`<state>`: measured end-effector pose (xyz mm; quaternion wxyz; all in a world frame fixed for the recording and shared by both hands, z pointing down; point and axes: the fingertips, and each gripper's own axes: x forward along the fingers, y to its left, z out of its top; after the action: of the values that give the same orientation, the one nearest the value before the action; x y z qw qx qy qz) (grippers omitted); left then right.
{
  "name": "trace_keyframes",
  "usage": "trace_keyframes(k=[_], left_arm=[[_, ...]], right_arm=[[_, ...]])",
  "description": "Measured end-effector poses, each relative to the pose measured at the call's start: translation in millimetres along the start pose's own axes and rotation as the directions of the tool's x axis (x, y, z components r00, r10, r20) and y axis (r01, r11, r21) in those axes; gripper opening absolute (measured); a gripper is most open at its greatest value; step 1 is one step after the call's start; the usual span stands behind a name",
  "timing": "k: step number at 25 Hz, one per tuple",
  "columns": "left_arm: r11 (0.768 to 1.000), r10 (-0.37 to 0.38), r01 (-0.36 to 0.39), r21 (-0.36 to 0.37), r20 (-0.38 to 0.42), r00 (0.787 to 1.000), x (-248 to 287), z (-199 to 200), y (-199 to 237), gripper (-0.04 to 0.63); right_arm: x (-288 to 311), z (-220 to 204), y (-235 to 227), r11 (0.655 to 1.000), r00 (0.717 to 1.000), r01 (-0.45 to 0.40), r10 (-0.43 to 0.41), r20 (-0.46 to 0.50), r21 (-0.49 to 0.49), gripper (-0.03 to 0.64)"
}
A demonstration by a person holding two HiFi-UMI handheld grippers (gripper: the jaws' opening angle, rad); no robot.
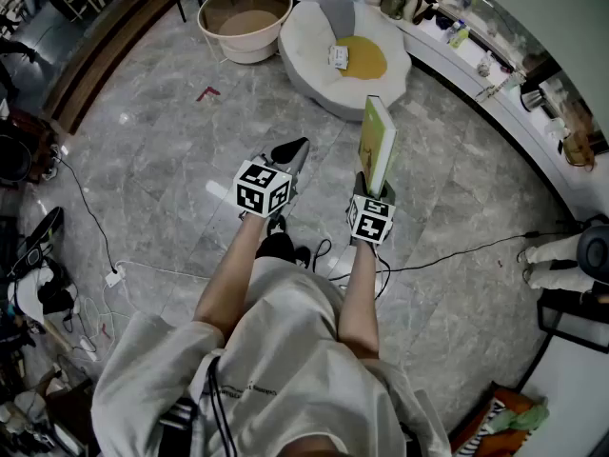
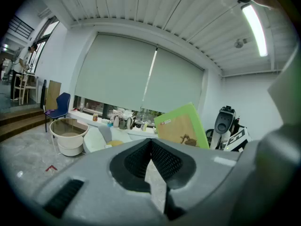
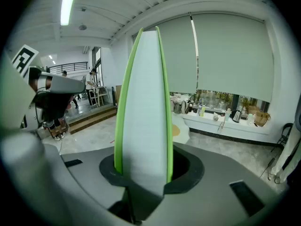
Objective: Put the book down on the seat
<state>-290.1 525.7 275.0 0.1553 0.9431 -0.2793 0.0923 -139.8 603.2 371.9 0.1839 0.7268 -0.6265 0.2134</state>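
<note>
- My right claw (image 1: 375,187) pinches the green book (image 1: 378,141) by its lower edge, and the book stands upright above it.
- My left claw (image 1: 289,152) is pressed together on nothing.
- The white seat (image 1: 306,38) lies ahead, well apart from the book.
- As I judge it, I should carry the book forward, tip it flat over the yellow cushion (image 1: 363,58), lower it until it rests, then spread the jaws.

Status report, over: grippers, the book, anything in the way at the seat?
Left gripper shut, empty. Right gripper shut on green book, held upright. White seat ahead, not yet reached; small white packet lies on it.
</note>
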Motion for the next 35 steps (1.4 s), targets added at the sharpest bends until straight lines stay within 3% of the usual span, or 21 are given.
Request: trace_keyframes(k=[7,10,16,21,25,30,35], left_arm=[[1.000,-0.023,0.024,-0.020,0.019,1.000,24,13,13,0.008],[0.999,-0.044,0.044,-0.011,-0.020,0.999,33,14,27,0.008],[0.999,0.018,-0.013,0.052,-0.096,0.995,38,8,77,0.008],[0.998,0.047,-0.041,0.047,-0.114,0.992,29,-3,135,0.008],[0.994,0.057,-0.044,0.095,-0.132,0.990,27,-7,172,0.008],[0.998,0.027,-0.019,0.061,-0.138,0.990,20,-5,188,0.008],[0.999,0.029,-0.025,0.033,-0.131,0.991,19,1,203,0.008]], right_arm=[[18,22,2,1.000,1.000,0.001,-0.002,0.022,0.010,0.134],[31,27,11,1.000,1.000,0.007,-0.007,0.003,0.014,0.135],[63,52,46,1.000,1.000,-0.017,0.017,0.001,0.004,0.135],[88,60,80,0.998,0.999,-0.036,0.036,-0.002,-0.051,0.135],[105,53,99,1.000,1.000,-0.024,0.024,-0.002,-0.014,0.136],[107,47,93,0.998,0.999,-0.043,0.044,-0.028,0.046,0.137],[108,62,72,1.000,0.999,0.002,-0.001,-0.032,0.025,0.136]])
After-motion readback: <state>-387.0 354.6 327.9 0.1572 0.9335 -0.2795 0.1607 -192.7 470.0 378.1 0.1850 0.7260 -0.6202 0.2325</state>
